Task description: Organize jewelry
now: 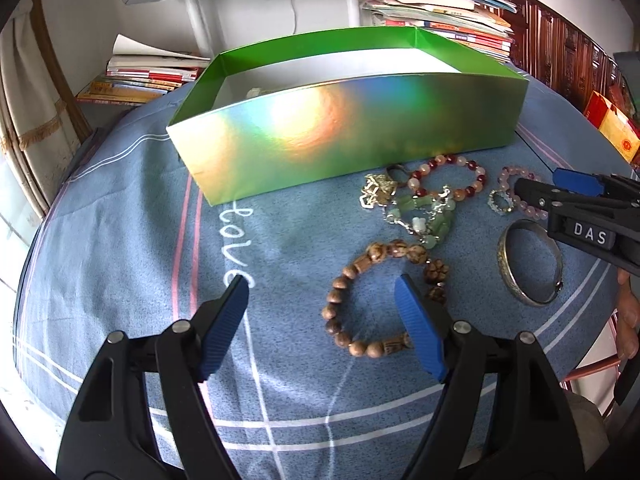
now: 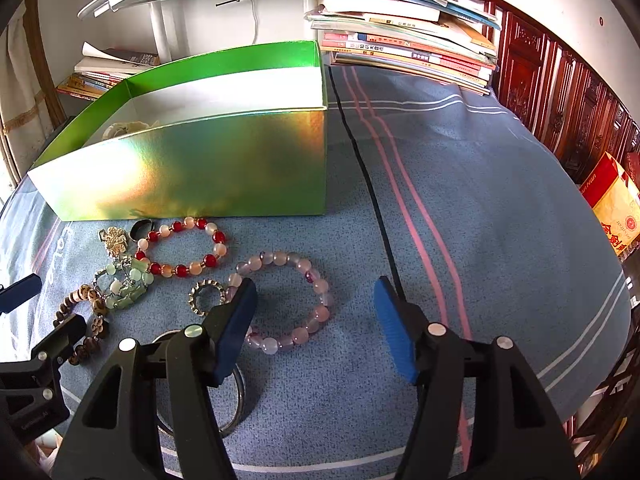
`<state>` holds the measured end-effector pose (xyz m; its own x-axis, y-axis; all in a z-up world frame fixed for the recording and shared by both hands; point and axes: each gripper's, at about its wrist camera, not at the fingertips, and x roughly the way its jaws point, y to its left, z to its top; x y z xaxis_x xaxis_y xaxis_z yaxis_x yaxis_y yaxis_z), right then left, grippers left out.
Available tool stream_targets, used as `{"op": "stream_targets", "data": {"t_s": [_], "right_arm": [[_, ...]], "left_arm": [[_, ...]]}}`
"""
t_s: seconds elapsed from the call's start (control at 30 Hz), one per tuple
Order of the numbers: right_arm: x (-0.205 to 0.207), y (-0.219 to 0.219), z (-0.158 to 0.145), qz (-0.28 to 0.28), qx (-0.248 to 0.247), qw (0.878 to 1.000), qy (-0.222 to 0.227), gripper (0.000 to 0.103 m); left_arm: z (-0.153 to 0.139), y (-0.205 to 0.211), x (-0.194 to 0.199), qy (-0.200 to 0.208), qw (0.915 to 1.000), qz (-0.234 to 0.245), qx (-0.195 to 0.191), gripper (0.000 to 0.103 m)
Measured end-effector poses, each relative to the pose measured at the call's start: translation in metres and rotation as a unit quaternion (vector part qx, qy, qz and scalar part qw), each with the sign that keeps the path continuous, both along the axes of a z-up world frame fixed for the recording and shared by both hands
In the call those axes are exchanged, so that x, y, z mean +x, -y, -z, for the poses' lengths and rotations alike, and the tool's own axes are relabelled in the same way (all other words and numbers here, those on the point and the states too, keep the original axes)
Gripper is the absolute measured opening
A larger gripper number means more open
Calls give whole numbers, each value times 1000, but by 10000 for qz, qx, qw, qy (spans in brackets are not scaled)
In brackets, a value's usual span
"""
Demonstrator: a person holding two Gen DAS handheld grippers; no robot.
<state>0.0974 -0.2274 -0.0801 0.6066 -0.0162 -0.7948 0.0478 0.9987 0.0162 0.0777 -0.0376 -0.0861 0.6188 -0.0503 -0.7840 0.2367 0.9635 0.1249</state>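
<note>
A shiny green box [image 1: 340, 132] [image 2: 192, 164] stands open on the blue cloth, with a pale item inside [image 2: 120, 128]. In front of it lie a red and cream bead bracelet [image 2: 182, 246] [image 1: 448, 178], a pink bead bracelet [image 2: 286, 300] [image 1: 520, 196], a small sparkly ring [image 2: 205, 297] [image 1: 500, 201], a green jade chain [image 1: 424, 220] [image 2: 126, 284], a gold charm [image 1: 378, 192], a wooden bead bracelet [image 1: 372, 300] [image 2: 82, 320] and a silver bangle [image 1: 528, 268] [image 2: 236, 396]. My left gripper [image 1: 322, 296] is open, its right finger over the wooden bracelet. My right gripper [image 2: 316, 296] is open over the pink bracelet.
Stacks of books [image 2: 404, 44] [image 1: 148, 80] line the back behind the box. A white stand [image 1: 196, 12] rises behind the box. A red and yellow carton [image 2: 612, 204] sits at the right edge, with carved wooden furniture [image 2: 560, 92] beyond.
</note>
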Motion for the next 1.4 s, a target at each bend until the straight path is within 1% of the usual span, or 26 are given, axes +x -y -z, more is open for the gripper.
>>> {"op": "stream_targets", "data": {"t_s": [0.07,0.1,0.17,0.2,0.5,0.63,0.7,0.77,0.83,1.07,1.13,1.2,1.23,1.27,1.3,1.4], "right_arm": [[0,0,0,1,2,10000,8,61],[0,-1,0,-5,4,10000,13,60],[0,-1,0,-24,16,10000,21,58],[0,-1,0,-22,10,10000,24,58],[-2,-3,0,-17,4,10000,50,58],[-3,-3,1,-9,16,10000,59,58],[-3,-3,1,-9,16,10000,60,58],[-3,-3,1,-1,22,10000,60,58],[-3,-3,1,3,19,10000,59,58],[-3,-1,1,-24,19,10000,39,58],[-4,0,0,-67,23,10000,41,48],[-5,1,-1,-77,55,9999,35,31],[-5,2,-1,-83,65,9999,26,28],[-6,3,-1,-95,76,9999,21,22],[-6,3,-2,-110,87,9999,17,18],[-8,0,-2,-196,107,9997,8,15]], "left_arm": [[-1,0,0,-43,9999,55,-80,65],[-1,0,0,-59,9999,82,-115,64],[-1,2,-1,-79,9997,136,-170,57],[-1,2,-1,-78,9997,160,-182,55],[-1,3,-1,-103,9996,136,-243,55],[-1,0,0,-57,9999,-3,-150,55],[-1,-2,0,-49,9999,-41,-132,56],[-1,-3,1,-46,9999,-81,-112,61],[-1,-4,2,-45,9999,-104,-103,62],[-1,-7,2,-55,9999,-91,-134,62],[-1,-8,2,-66,9998,-99,-162,60],[-1,-9,2,-69,9997,-140,-166,60],[-1,-10,2,-68,9997,-174,-167,59],[-1,-11,3,-73,9996,-206,-180,58],[-1,-12,4,-79,9995,-240,-194,57],[-1,-19,6,-77,9991,-364,-216,51]]}}
